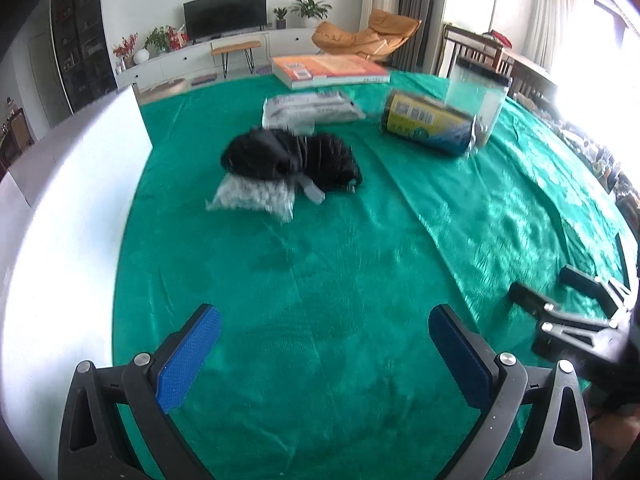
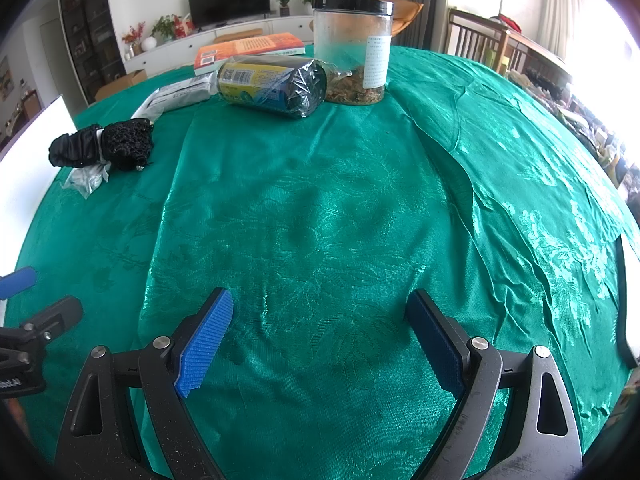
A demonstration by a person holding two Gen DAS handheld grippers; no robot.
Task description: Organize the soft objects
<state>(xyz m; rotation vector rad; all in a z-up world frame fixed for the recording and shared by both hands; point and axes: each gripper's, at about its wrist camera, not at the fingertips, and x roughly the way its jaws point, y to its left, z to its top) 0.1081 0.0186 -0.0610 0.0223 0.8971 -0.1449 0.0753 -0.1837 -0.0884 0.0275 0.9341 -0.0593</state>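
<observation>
Soft objects: a black mesh bundle [image 1: 290, 158] lies at 11 o'clock from the left gripper, resting partly on a small clear bag of white bits [image 1: 252, 197]; a flat grey packet [image 1: 308, 109] sits just behind them, toward 12.
Tablecloth: green, patterned and creased [image 2: 320, 208], covering the whole table.
Book: orange cover [image 2: 248, 50], lying flat at the far edge, about 12 o'clock.
Jar: clear with a black lid [image 2: 354, 48], upright, dried contents at its bottom, at 12 o'clock from the right gripper.
Wrapped roll: yellow-and-blue label [image 2: 268, 86], on its side, touching the jar's left (in shiny film).
Left gripper: [image 1: 324, 352] jaws spread wide, nothing between the blue pads, over bare cloth.
Right gripper: [image 2: 320, 340] jaws likewise spread and empty.
</observation>
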